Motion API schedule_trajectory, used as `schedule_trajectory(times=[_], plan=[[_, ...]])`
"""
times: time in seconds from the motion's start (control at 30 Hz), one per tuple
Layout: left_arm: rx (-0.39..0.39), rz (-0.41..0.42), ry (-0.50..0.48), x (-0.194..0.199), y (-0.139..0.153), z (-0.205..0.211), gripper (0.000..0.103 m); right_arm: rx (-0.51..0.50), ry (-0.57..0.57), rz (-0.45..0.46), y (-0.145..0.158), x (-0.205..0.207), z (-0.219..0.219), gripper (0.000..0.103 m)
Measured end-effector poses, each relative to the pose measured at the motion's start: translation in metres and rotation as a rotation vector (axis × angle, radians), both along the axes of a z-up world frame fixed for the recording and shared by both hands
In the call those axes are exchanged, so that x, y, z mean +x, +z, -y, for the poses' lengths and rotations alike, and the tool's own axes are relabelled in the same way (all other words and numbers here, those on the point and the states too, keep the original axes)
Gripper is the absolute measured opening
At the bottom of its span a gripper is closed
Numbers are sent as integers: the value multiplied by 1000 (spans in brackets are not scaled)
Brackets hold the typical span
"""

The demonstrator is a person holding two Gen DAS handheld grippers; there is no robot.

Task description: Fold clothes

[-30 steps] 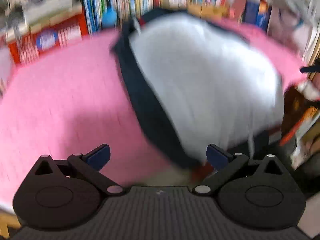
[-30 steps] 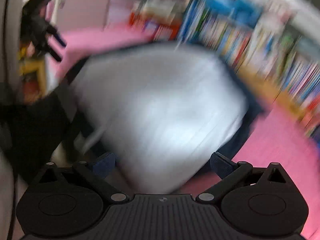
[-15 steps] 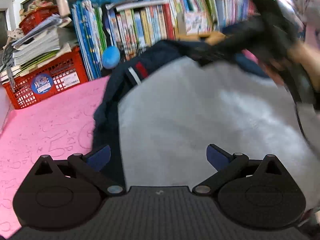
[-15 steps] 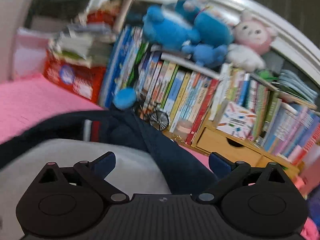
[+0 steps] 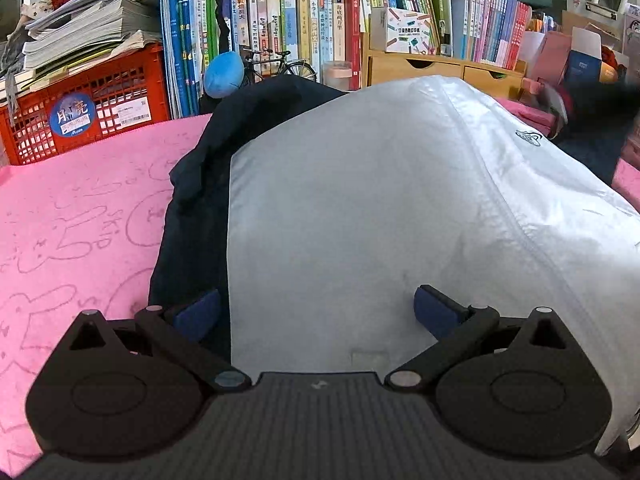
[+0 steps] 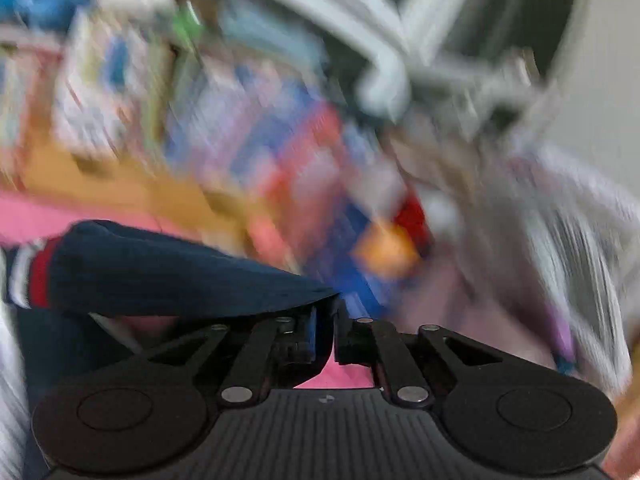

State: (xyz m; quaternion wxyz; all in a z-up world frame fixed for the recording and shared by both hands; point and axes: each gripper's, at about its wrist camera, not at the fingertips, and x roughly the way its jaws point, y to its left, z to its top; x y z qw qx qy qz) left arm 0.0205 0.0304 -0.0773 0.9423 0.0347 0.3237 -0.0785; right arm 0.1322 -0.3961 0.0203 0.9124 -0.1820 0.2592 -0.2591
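A garment with a light grey body [image 5: 380, 208] and navy sleeves and collar [image 5: 192, 216] lies on a pink mat [image 5: 80, 216]. My left gripper [image 5: 316, 312] is open low over the garment's near edge, its blue pads on either side of the grey cloth. My right gripper [image 6: 324, 328] is shut on the navy sleeve [image 6: 168, 276], which has a red and white stripe at its cuff, and holds it lifted above the pink mat. The right wrist view is heavily blurred.
A bookshelf [image 5: 320, 28] full of books runs along the back. A red crate [image 5: 92, 108] under stacked papers stands at the back left. A wooden drawer unit [image 5: 436, 68] sits behind the garment, and a blue plush ball [image 5: 224, 74] beside the books.
My right gripper has closed on the navy sleeve and swung right with it. My left gripper has come lower and closer over the grey cloth, still open.
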Motion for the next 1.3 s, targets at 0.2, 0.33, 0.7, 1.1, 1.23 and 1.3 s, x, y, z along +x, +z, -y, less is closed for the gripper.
schedule_trajectory(times=[0.2, 0.33, 0.7, 1.1, 1.23, 1.3], plan=[[-3, 7, 3, 3, -1, 1, 103, -116, -66, -271, -66, -44, 25, 84], [-5, 14, 5, 1, -2, 1, 103, -16, 69, -161, -38, -62, -11, 90], [-26, 31, -7, -4, -5, -1, 103, 846, 660, -171, 5, 125, -228, 103], [-225, 66, -44, -11, -3, -27, 103, 431, 562, -461, -64, 196, -433, 7], [-271, 71, -50, -12, -2, -32, 103, 514, 755, -309, -7, 168, -453, 7], [-282, 71, -54, -13, -1, -33, 103, 541, 1039, -264, 29, 130, -482, 8]])
